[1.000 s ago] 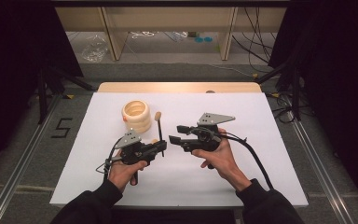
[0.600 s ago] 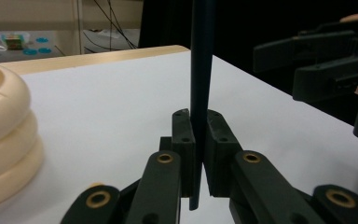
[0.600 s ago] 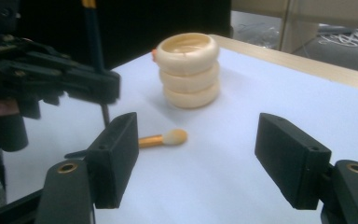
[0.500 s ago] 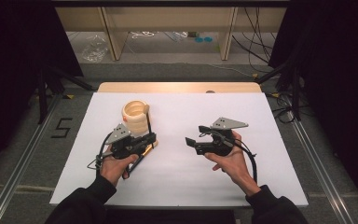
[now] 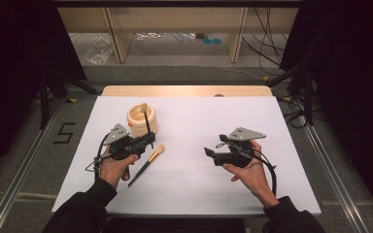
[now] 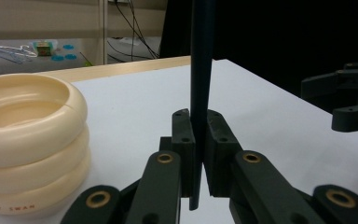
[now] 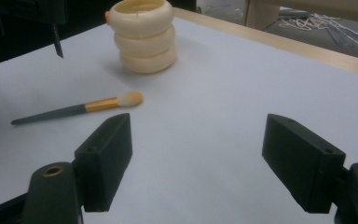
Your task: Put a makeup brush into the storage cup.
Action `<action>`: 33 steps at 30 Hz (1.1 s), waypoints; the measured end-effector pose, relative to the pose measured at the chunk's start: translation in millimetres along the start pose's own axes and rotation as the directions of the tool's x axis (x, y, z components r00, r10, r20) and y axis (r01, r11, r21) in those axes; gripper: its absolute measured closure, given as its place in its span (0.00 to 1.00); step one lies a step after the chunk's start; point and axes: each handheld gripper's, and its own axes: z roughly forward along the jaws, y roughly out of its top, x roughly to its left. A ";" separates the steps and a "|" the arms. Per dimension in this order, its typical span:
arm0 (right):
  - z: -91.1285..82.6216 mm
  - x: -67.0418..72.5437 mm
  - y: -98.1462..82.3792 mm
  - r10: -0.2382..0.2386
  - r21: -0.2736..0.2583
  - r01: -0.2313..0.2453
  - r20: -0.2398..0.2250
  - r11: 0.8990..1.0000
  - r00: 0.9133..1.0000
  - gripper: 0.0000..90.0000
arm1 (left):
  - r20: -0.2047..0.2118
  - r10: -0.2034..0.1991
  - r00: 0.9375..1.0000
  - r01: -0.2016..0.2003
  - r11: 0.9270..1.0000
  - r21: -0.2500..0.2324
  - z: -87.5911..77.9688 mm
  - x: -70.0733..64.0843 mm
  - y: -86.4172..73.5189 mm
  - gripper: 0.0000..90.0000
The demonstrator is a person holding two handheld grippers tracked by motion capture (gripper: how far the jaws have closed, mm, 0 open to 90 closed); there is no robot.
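Your left gripper (image 5: 148, 139) had its jaws clamped on one makeup brush (image 6: 200, 70) beside the cream holder (image 5: 142, 120); your right gripper's (image 7: 198, 163) jaws, just opened, stood apart and empty; a second brush (image 5: 147, 164) remained on the surface (image 5: 272, 126).

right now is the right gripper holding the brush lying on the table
No, the right gripper has open jaws with nothing between them, and the brush lies apart on the table.

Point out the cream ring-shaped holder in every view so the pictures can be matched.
High view: the cream holder stands left of centre on the white table, just beyond the left gripper.
Left gripper view: it sits at the left edge, left of the held brush.
Right gripper view: it is at top centre.
Shared landmark: the brush lying flat, near the holder in the high and right gripper views.
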 end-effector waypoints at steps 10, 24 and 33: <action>-7.2 -5.1 -10.1 0.010 0.025 -0.010 0.010 1.000 1.000 0.26 | -0.035 -0.018 0.999 0.017 1.000 -0.025 -3.3 12.7 11.5 0.93; -10.5 -7.5 -15.0 0.014 0.043 -0.014 0.008 0.999 1.000 0.26 | -0.096 -0.029 0.995 0.022 0.997 -0.072 -7.5 31.3 31.4 0.93; -8.5 -7.2 -16.2 0.011 0.042 -0.011 0.008 0.999 1.000 0.26 | -0.135 -0.031 0.990 0.020 0.996 -0.083 0.7 46.4 43.2 0.93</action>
